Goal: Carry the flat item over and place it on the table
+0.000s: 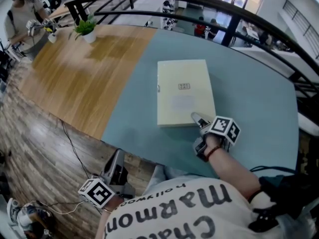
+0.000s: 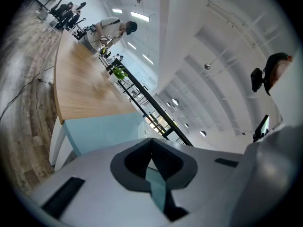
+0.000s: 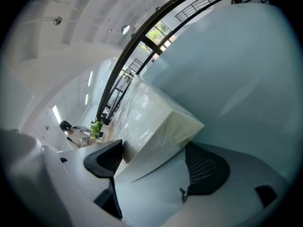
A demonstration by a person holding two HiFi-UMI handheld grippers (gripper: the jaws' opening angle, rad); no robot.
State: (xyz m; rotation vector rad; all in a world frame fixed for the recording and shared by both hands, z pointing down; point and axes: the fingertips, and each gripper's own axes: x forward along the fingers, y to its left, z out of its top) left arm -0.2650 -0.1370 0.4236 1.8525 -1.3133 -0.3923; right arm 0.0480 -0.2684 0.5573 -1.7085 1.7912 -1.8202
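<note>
A flat cream box [image 1: 183,91] wrapped in clear film lies on the teal table top [image 1: 249,93]. My right gripper [image 1: 199,123] is at the box's near right corner, with one finger over the top face. In the right gripper view the box [image 3: 151,122] has its corner between the wide-apart jaws of the right gripper [image 3: 156,160]; the right pad [image 3: 206,167] stands clear of it above the teal table [image 3: 236,70]. My left gripper [image 1: 117,166] hangs low at the table's near edge, away from the box. In its own view the left gripper [image 2: 151,167] has its pads together with nothing held.
The left half of the table is wood [image 1: 84,68], with a small potted plant [image 1: 87,30] at its far end. A person [image 1: 25,14] stands beyond that end. A black railing [image 1: 224,9] curves behind the table. Cables [image 1: 70,143] trail over the wooden floor.
</note>
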